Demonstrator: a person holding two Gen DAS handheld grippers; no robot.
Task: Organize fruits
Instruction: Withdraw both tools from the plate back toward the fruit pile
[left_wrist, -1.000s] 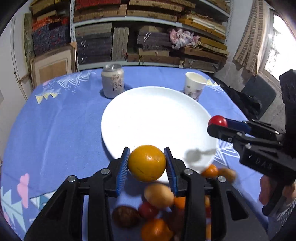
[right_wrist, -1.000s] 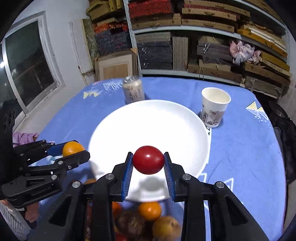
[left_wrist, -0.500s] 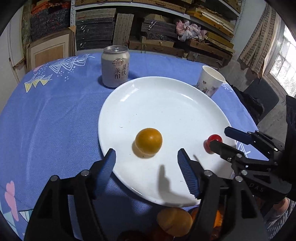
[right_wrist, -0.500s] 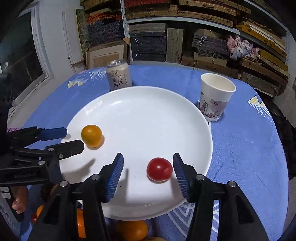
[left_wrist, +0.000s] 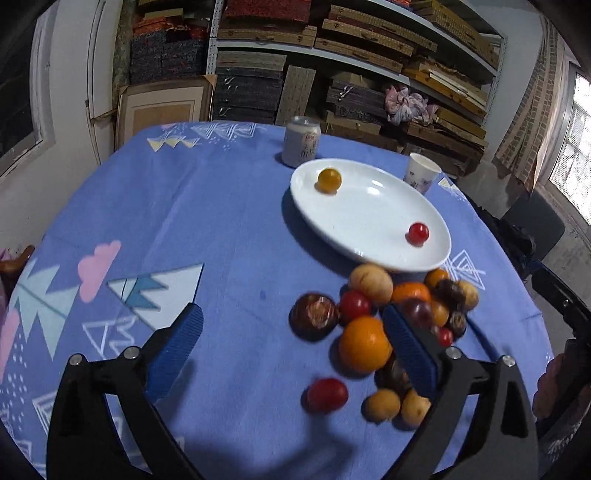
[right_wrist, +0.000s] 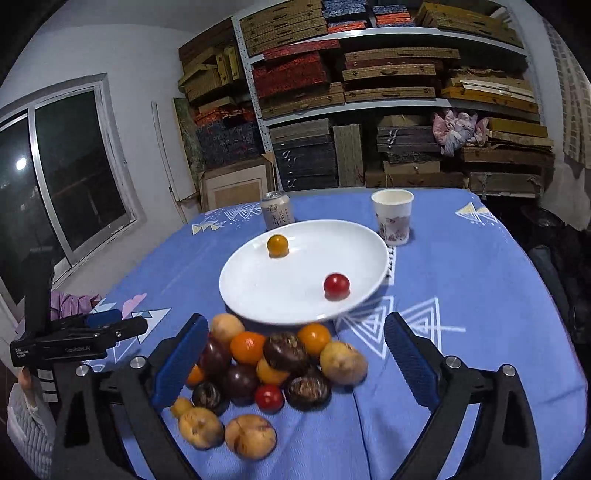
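Observation:
A white plate (left_wrist: 369, 210) (right_wrist: 295, 291) holds a small yellow-orange fruit (left_wrist: 329, 180) (right_wrist: 277, 244) and a red tomato (left_wrist: 418, 233) (right_wrist: 336, 285), well apart. In front of the plate lies a pile of mixed fruits (left_wrist: 365, 343) (right_wrist: 266, 365): oranges, tomatoes, dark and tan ones. My left gripper (left_wrist: 291, 317) hangs over the cloth left of the pile, its jaws opening wide, nothing between them. My right gripper (right_wrist: 295, 328) hovers over the pile, jaws also opening and empty. In the right wrist view the left gripper (right_wrist: 110, 323) shows at the left edge.
A drink can (left_wrist: 301, 142) (right_wrist: 277, 212) stands behind the plate and a paper cup (left_wrist: 421, 173) (right_wrist: 393, 216) to its right. The table wears a blue patterned cloth (left_wrist: 184, 221). Stacked boxes fill the shelves (right_wrist: 369, 92) beyond.
Both grippers let go of their fruits, the yellow-orange one and the tomato, onto the plate. They opened wide and drew back from the plate to the pile.

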